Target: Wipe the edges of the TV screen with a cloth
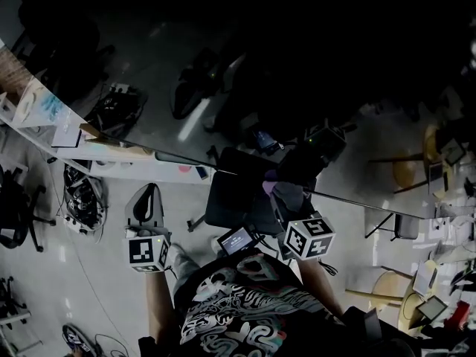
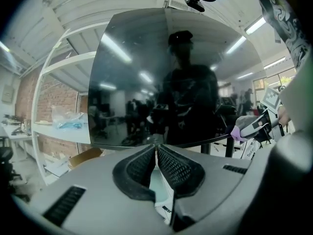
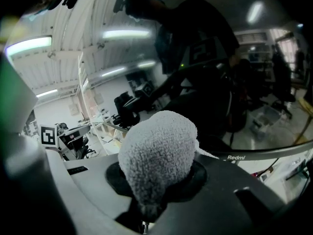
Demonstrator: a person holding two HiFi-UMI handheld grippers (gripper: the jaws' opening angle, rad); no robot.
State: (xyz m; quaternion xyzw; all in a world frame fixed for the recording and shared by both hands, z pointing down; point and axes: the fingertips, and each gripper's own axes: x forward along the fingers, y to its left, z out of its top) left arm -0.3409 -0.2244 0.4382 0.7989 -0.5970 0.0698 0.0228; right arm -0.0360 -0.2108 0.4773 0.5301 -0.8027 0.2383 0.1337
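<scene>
My right gripper (image 3: pixel 155 182) jaws clamp cloth (image 3: pixel 157 148) at lower edge of TV screen (image 3: pixel 249 106) — left gripper (image 2: pixel 156 156) closed, empty; I'd drag flat, lightly.

open workshop office: brick wall (image 2: pixel 25 106), white shelving (image 2: pixel 63 65), swivel chairs (image 1: pixel 13 199).

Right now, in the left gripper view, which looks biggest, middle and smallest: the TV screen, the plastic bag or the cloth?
Largest: TV screen, filling much of the view.
Next: plastic bag, far smaller.
Smallest: cloth, though only a bit of it shows.
</scene>
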